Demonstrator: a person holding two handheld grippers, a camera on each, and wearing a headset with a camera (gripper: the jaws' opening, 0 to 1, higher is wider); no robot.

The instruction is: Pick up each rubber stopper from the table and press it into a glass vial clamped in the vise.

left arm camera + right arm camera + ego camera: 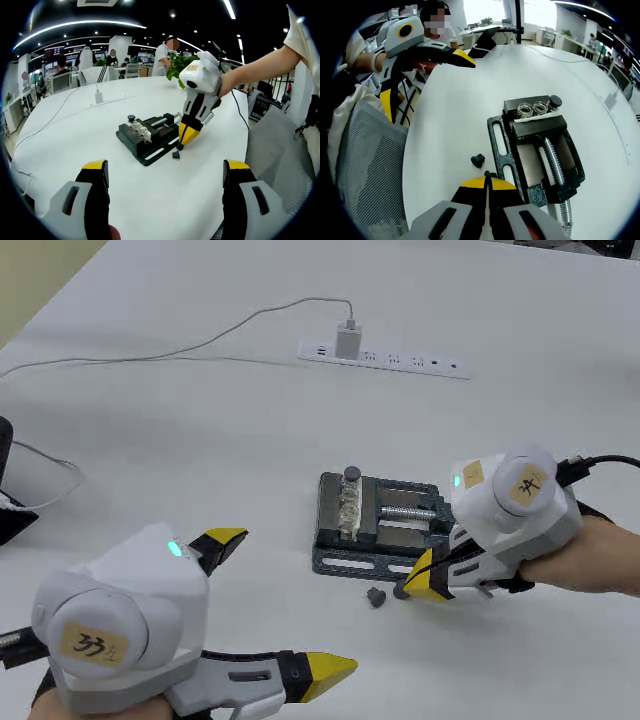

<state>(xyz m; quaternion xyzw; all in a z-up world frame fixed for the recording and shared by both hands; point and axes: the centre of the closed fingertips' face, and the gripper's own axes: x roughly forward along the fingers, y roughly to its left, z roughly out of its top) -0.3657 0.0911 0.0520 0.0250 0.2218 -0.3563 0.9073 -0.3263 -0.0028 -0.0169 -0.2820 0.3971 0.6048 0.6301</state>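
A dark vise (375,525) stands mid-table and clamps three glass vials (349,505) in a row. The far vial carries a dark rubber stopper (352,474); the two others (531,108) are open-topped. One loose stopper (376,596) lies on the table just in front of the vise. My right gripper (408,590) is low at the vise's near right corner, shut on another small dark stopper (490,174) at its tips. My left gripper (280,602) hovers open at the near left, well clear of the vise, nothing between its jaws.
A white power strip (385,357) with a plugged charger (348,340) and a long cable lies at the back. A dark object (5,490) sits at the left edge. A mesh chair (367,165) stands beside the table.
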